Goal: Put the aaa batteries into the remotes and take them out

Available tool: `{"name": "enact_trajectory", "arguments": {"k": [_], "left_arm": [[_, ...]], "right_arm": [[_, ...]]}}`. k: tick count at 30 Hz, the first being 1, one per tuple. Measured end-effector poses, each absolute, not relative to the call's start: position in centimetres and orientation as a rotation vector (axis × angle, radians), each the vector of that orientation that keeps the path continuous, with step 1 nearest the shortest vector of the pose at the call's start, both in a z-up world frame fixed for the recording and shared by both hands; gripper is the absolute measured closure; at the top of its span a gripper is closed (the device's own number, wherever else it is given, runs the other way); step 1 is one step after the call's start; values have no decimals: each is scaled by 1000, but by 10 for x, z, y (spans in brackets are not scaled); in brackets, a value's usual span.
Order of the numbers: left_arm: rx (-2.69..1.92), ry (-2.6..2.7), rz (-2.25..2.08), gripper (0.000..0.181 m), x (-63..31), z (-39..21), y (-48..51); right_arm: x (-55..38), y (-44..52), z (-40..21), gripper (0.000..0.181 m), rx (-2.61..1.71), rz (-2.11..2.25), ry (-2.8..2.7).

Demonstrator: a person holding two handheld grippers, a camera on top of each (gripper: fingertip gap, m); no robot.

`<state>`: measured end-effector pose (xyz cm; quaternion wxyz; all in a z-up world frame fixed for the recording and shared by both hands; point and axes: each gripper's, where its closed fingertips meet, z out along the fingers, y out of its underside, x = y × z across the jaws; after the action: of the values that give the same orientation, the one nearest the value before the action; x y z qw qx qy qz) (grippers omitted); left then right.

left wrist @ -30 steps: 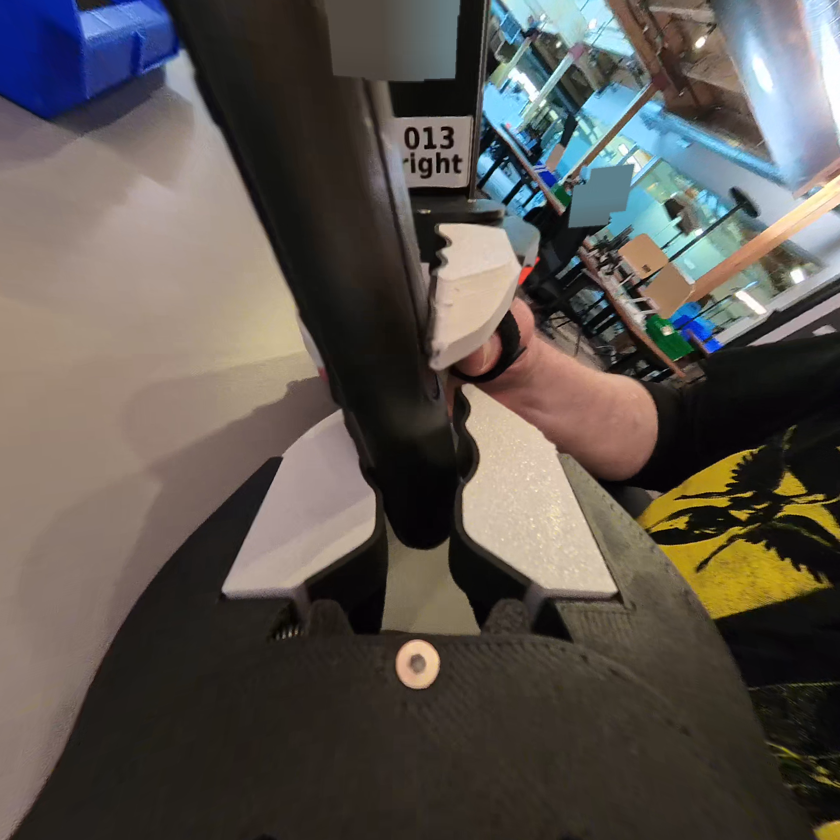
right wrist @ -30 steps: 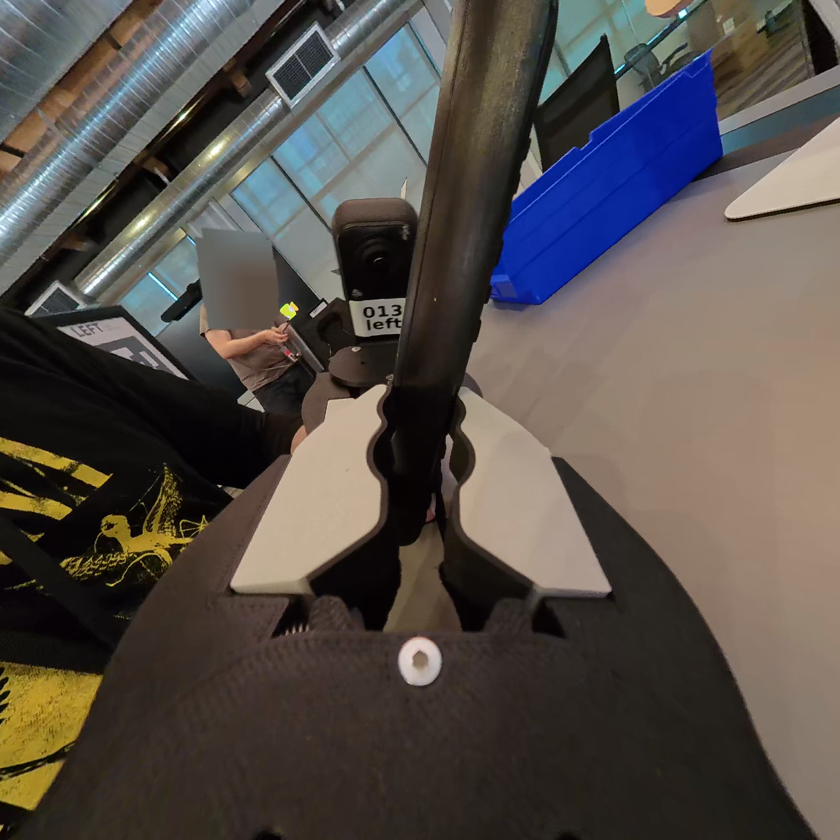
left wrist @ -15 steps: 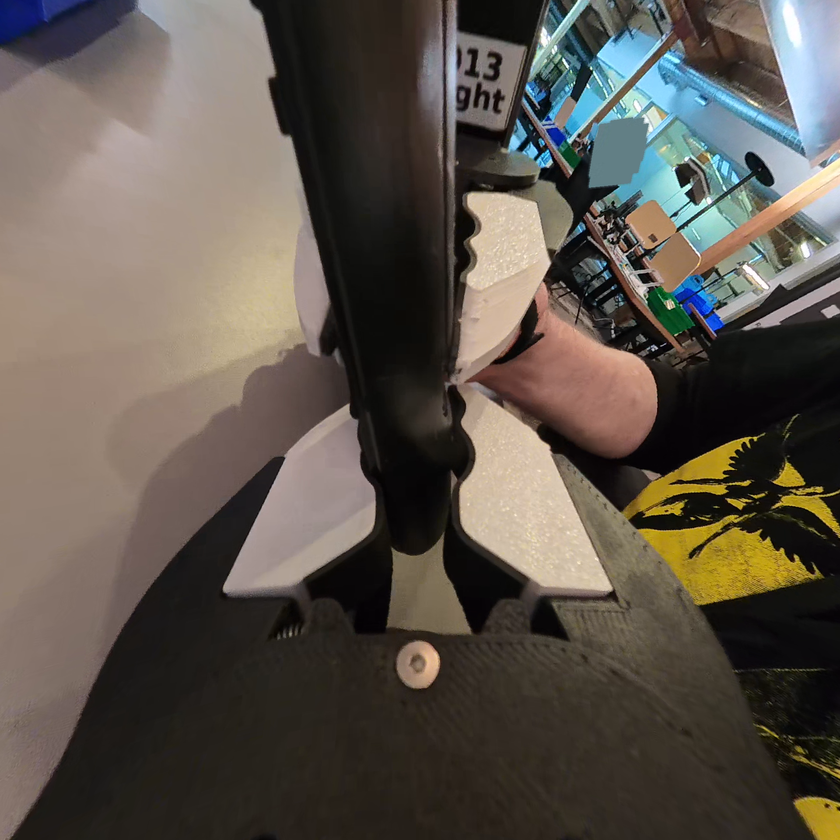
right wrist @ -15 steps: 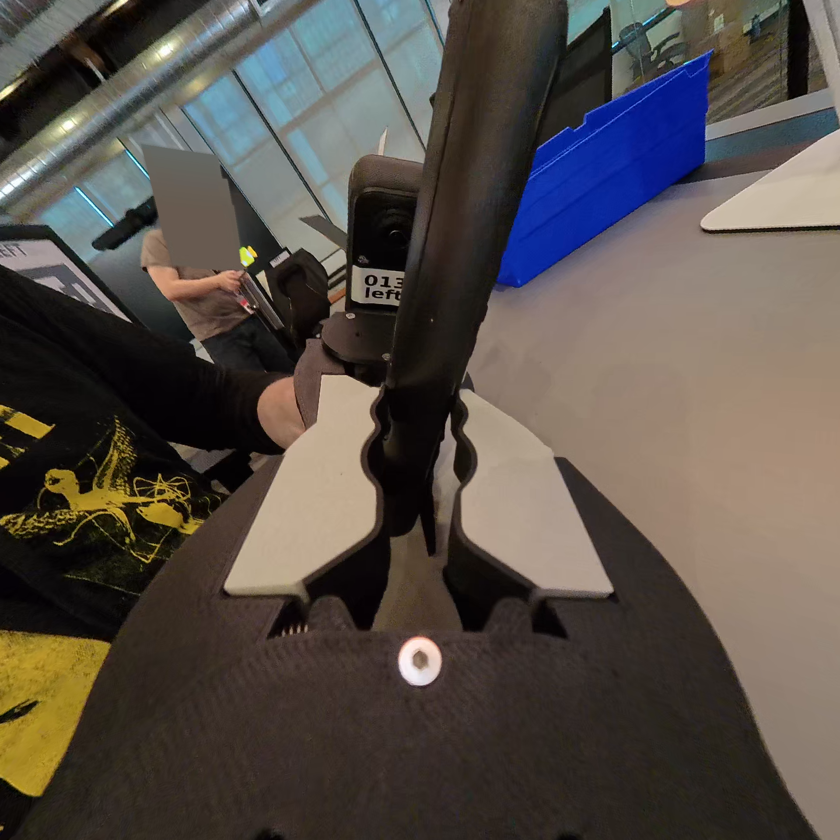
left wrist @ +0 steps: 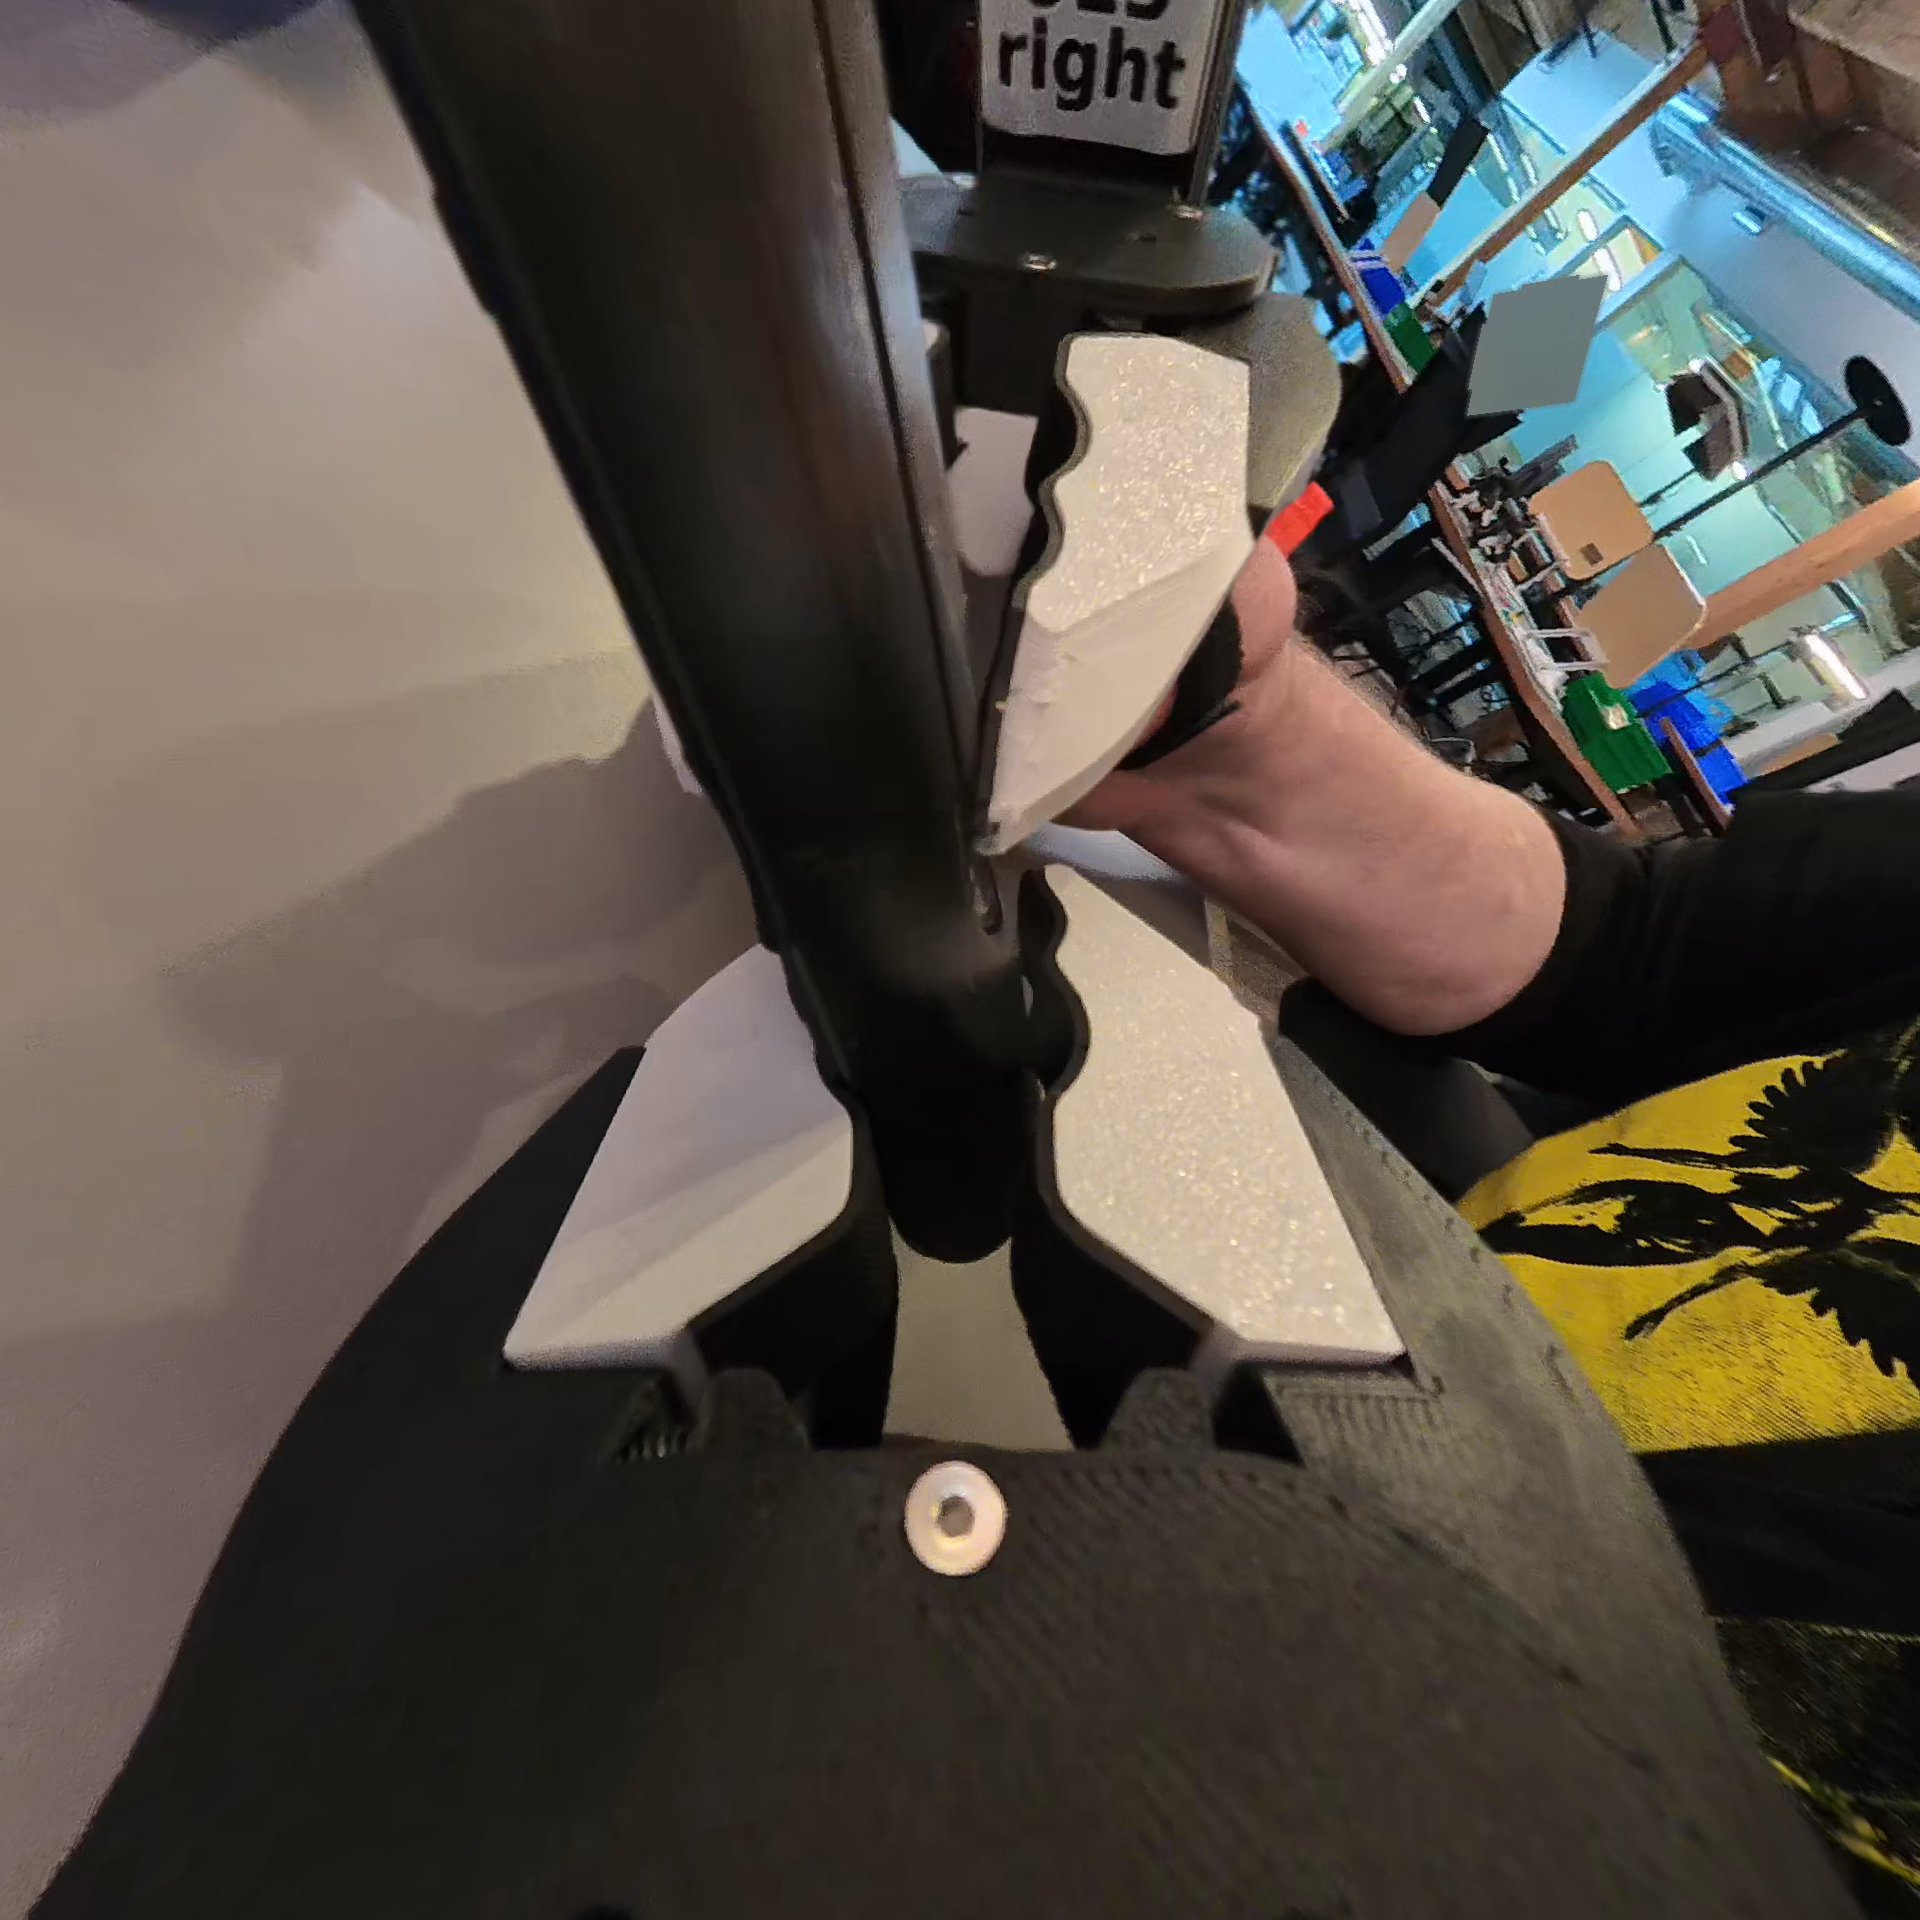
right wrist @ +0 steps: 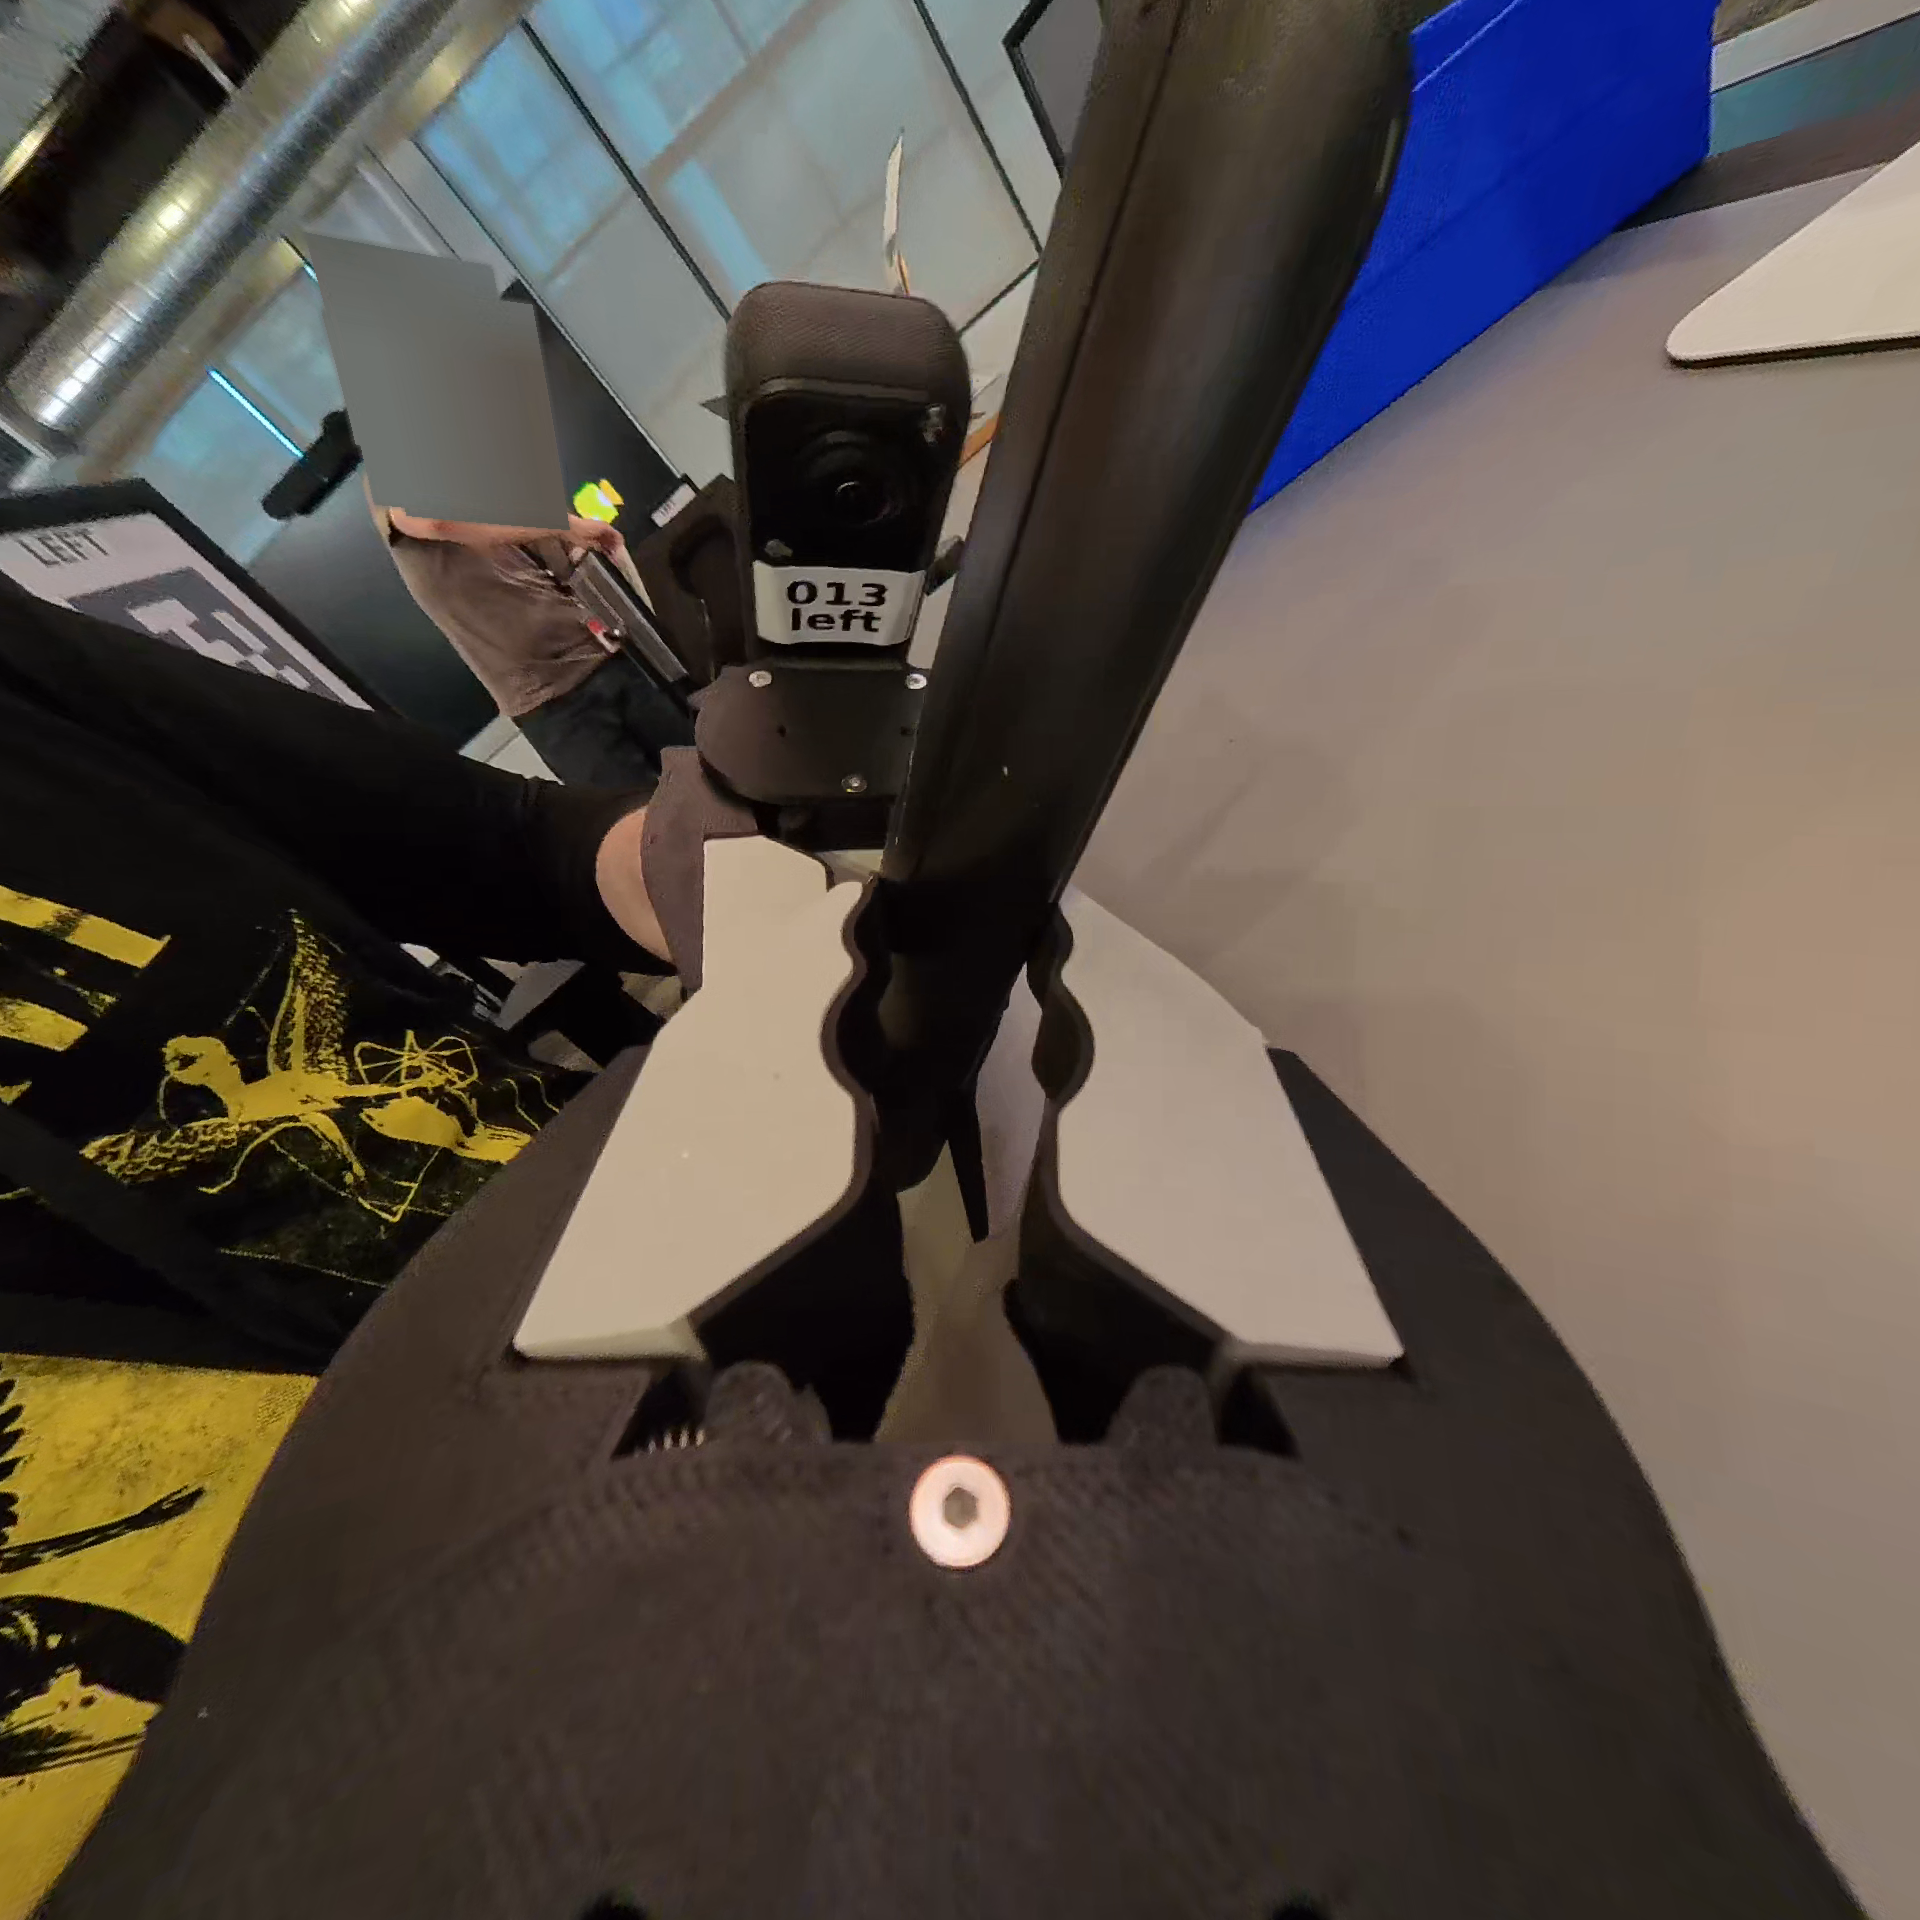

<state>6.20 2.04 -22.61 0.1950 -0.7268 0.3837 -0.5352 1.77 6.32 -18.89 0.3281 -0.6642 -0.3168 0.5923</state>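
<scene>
A long black remote (left wrist: 727, 416) stands up between both grippers above the grey table (left wrist: 260, 623). My left gripper (left wrist: 914, 935) is shut on its near end. The right gripper's white fingers (left wrist: 1132, 561) clamp the same remote just above mine. In the right wrist view my right gripper (right wrist: 925, 904) is shut on the remote (right wrist: 1164, 364), and a thin black sliver (right wrist: 966, 1174) sticks down between the jaws. The left gripper's camera body (right wrist: 842, 499) faces me close behind the remote. No batteries are visible.
A blue bin (right wrist: 1507, 208) and a flat white pad (right wrist: 1818, 291) lie on the far side of the table (right wrist: 1558, 831). The holder's hand (left wrist: 1330, 831) and black sleeve are at the right. A person (right wrist: 499, 623) stands in the background. About 6 cm separates my left fingertips from my right.
The two grippers have drawn closer together along the remote and each looms larger in the other's view. The blue bin has left the left wrist view. Both stay shut on the remote.
</scene>
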Motion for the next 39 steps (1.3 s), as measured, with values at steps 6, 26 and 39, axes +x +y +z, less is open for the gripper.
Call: {"name": "enact_trajectory", "arguments": {"k": [6,26,39], "left_arm": [[-2010,1061,-1412,153,62,-226,25],[-1962,1118,-1414,154,64,-224,19],[-1929,1119,-1552,142,61,-216,14]], "right_arm": [[16,66,-187,156,-1735,1608,-776],[10,67,-171,155,-1636,1795,-670],[7,57,-165,159,-1609,1749,-605]]}}
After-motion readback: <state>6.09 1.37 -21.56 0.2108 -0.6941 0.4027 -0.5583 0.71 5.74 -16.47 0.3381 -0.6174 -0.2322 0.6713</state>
